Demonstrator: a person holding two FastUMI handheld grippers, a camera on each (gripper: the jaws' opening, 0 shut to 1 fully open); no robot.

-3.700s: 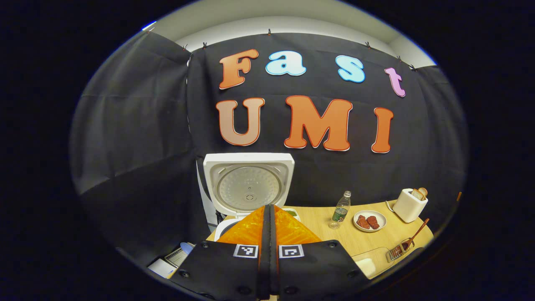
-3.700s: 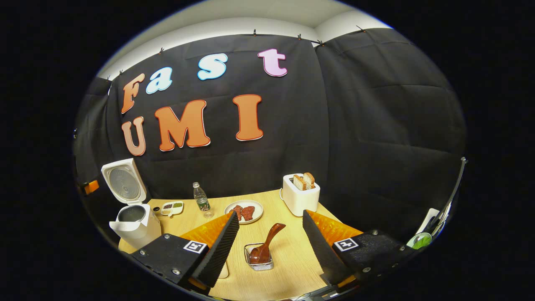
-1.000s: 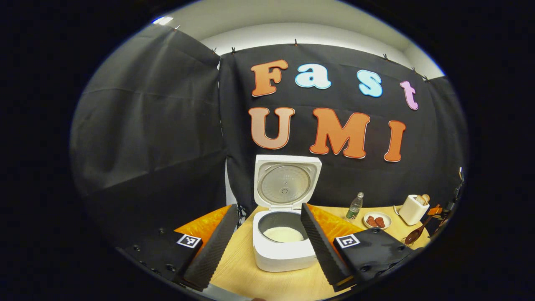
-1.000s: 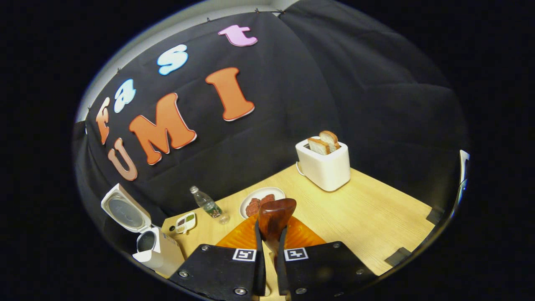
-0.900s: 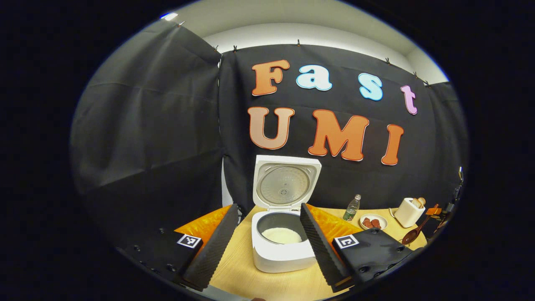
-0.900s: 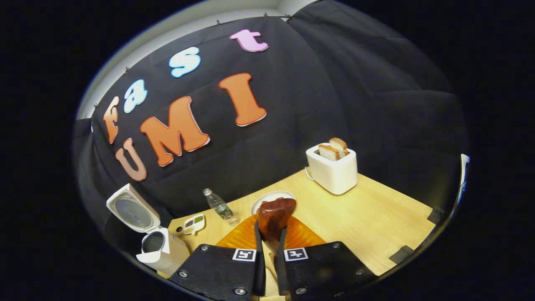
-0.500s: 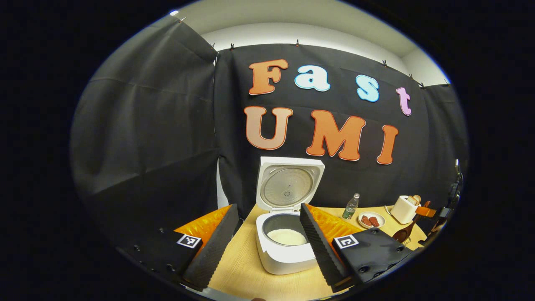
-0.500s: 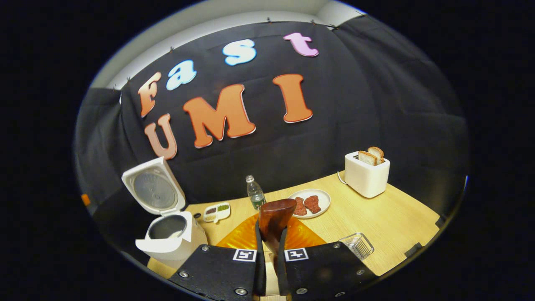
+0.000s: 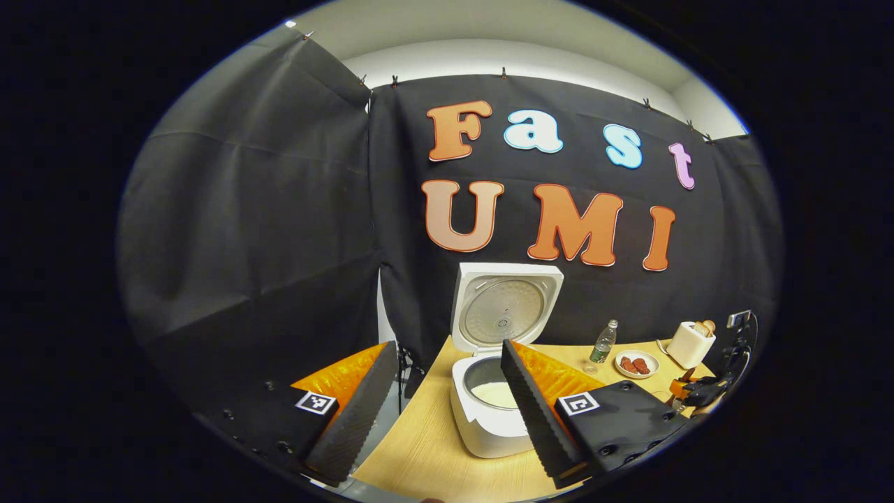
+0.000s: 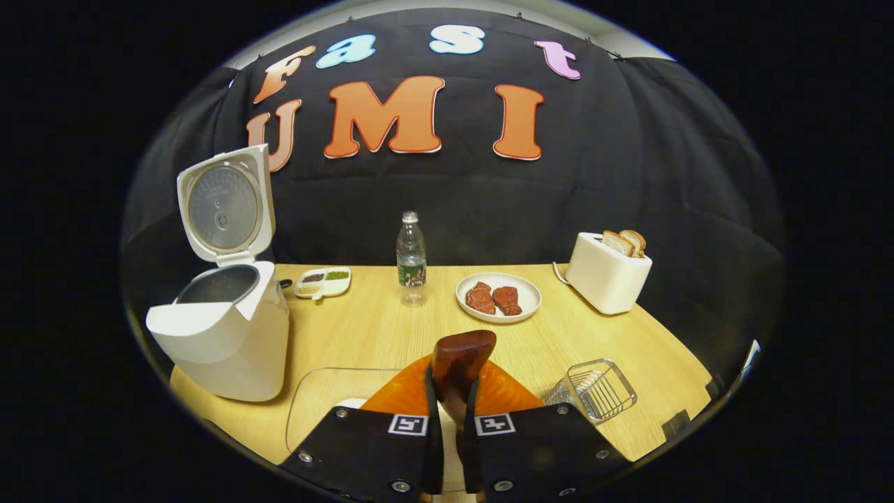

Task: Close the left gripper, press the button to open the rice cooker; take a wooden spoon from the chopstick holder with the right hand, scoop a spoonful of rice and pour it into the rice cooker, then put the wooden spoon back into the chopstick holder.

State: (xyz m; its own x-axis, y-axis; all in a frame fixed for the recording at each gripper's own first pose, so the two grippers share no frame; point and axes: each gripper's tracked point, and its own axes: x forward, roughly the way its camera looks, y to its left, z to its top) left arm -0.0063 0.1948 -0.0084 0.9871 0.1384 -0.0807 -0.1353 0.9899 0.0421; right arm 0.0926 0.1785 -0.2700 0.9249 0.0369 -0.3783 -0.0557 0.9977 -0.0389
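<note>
Over the light wooden table point(image 10: 363, 328), right gripper point(image 10: 447, 409) clamps the dark wooden spoon point(image 10: 457, 360); left gripper point(image 9: 447, 398) gapes before the white lid-up rice cooker point(image 9: 492, 412).

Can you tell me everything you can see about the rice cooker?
The rice cooker is white and looks like smooth plastic, with rounded corners. It stands upright on the wooden table, near its left end in the right gripper view. Its lid is flipped up on a hinge at the back, and the lid's underside shows a round, silvery metal plate. Inside is a dark pot with white rice at the bottom. Neither claw touches it.
</note>
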